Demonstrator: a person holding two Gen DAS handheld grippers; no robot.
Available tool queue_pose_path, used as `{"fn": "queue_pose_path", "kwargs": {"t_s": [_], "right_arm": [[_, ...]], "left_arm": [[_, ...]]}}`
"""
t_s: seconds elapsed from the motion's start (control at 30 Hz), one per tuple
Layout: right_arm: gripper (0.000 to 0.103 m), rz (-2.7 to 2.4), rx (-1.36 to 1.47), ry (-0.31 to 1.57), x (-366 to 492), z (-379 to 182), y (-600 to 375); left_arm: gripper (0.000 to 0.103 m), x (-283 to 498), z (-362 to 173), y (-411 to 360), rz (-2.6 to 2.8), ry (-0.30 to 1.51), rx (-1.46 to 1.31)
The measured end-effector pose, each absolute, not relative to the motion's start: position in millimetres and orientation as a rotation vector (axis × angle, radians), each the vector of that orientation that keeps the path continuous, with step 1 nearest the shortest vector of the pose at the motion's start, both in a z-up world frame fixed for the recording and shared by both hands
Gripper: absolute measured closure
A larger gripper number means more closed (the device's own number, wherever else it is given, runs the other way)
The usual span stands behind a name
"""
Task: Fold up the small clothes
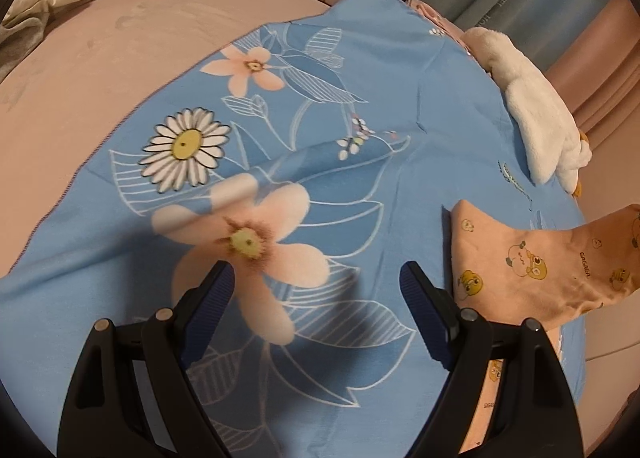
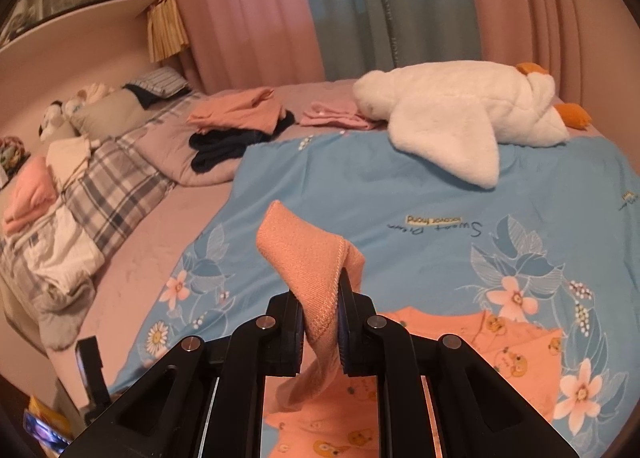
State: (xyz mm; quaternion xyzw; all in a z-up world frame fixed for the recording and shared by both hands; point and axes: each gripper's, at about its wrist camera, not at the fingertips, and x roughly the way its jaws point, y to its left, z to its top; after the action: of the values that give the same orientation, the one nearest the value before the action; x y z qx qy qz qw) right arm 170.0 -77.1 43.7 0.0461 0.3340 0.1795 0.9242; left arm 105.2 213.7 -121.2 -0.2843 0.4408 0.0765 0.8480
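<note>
— Over the blue floral sheet on the bed, what are we holding?
— Our right tongs are clamping the orange garment's hem, lifting it; our left tongs are hanging apart, empty.

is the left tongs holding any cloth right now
No, the left tongs stand wide open above the blue floral sheet with nothing between them, and the orange garment lies off to one side.
</note>
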Motion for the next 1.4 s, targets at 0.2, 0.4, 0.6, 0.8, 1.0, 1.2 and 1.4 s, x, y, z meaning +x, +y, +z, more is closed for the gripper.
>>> {"fn": "queue_pose_path", "kwargs": {"t_s": [0.2,0.4,0.6,0.8,1.0,1.2,1.4], "right_arm": [[0.088,0.336,0.121,0.674,170,50,-102],[0.088,0.302,0.127,0.685,173,49,-126],[0.088,0.279,0.175,0.694,173,41,-153],[0.088,0.252,0.206,0.747,175,14,-177],[0.088,0.230,0.245,0.809,174,-23,-196],[0.088,0.206,0.297,0.881,174,-58,-216],[0.088,0.151,0.344,0.946,172,-83,-236]], "left_arm": [[0.020,112,-115,191,0.020,0.913,-0.613],[0.032,126,-114,154,-0.144,0.927,-0.615],[0.053,143,-123,127,-0.255,0.939,-0.668],[0.061,153,-129,107,-0.315,0.946,-0.660],[0.065,162,-138,90,-0.315,0.986,-0.580],[0.068,165,-147,80,-0.301,1.008,-0.520],[0.068,165,-149,81,-0.300,1.006,-0.516]]}}
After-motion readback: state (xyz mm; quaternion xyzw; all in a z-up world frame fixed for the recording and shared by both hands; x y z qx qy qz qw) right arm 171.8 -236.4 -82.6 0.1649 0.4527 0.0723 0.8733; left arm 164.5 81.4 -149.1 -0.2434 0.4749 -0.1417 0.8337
